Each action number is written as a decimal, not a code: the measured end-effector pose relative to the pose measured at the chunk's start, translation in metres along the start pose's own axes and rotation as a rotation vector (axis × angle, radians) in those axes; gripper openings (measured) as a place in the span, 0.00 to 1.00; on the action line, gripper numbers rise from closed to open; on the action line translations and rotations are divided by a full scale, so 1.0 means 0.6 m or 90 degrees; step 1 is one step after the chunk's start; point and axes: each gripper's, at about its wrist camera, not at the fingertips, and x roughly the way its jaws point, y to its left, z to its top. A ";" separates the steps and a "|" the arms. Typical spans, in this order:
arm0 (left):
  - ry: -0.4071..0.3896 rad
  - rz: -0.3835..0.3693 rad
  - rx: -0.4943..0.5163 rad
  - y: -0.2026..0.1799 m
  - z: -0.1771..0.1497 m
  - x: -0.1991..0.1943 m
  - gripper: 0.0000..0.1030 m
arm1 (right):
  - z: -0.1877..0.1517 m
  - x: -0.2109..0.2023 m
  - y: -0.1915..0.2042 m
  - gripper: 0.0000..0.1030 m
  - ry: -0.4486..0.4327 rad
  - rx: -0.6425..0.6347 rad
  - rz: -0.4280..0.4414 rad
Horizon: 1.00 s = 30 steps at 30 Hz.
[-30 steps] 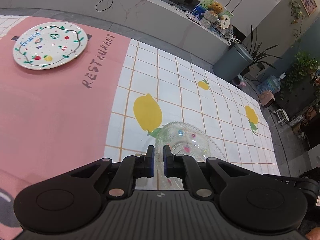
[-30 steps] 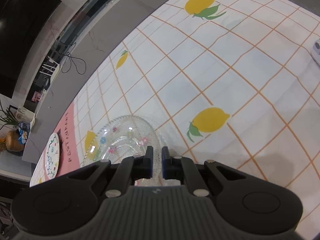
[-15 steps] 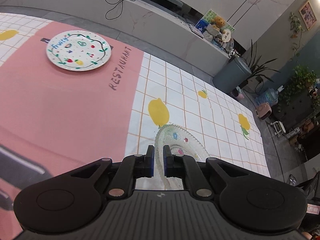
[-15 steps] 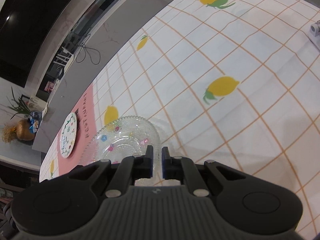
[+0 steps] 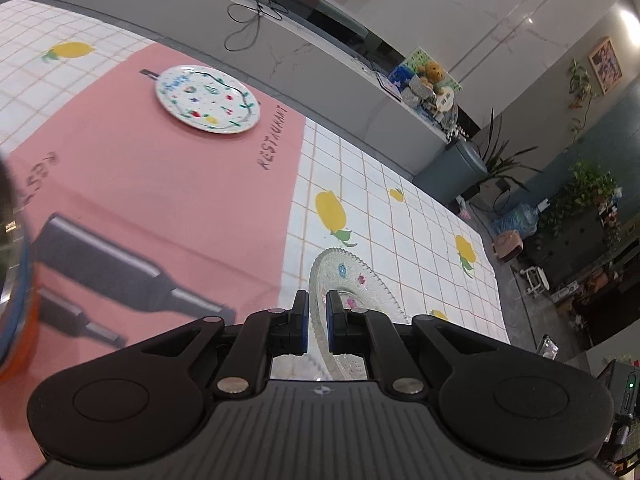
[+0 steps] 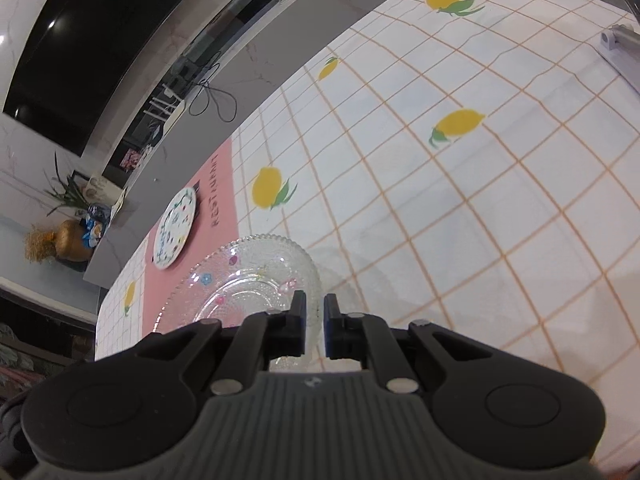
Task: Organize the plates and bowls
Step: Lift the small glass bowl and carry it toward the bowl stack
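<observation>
A clear glass plate (image 5: 352, 292) with small coloured flowers is held off the table by both grippers. My left gripper (image 5: 317, 322) is shut on its rim at one side. My right gripper (image 6: 315, 322) is shut on the rim at the other side, where the glass plate (image 6: 248, 280) shows tilted above the cloth. A white plate with painted fruit (image 5: 207, 99) lies flat on the pink mat (image 5: 140, 184), far ahead of the left gripper; it also shows in the right wrist view (image 6: 175, 228).
A lemon-print checked tablecloth (image 6: 460, 184) covers the table. An orange and blue object (image 5: 16, 300) is blurred at the left edge. A grey metal piece (image 6: 620, 50) lies at the far right. A grey counter (image 5: 280, 52) runs behind the table.
Both grippers have risen with the glass plate; the table looks farther away. The painted plate and the pink mat have shifted toward the middle of both views.
</observation>
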 end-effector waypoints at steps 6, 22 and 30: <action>-0.015 -0.010 -0.014 0.029 -0.017 -0.045 0.08 | -0.047 -0.011 0.020 0.07 0.007 -0.038 0.013; -0.007 0.010 -0.060 0.103 -0.067 -0.070 0.08 | -0.112 -0.002 0.046 0.07 0.038 -0.093 -0.004; 0.007 0.028 -0.052 0.111 -0.082 -0.045 0.08 | -0.110 0.012 0.050 0.07 0.039 -0.120 -0.036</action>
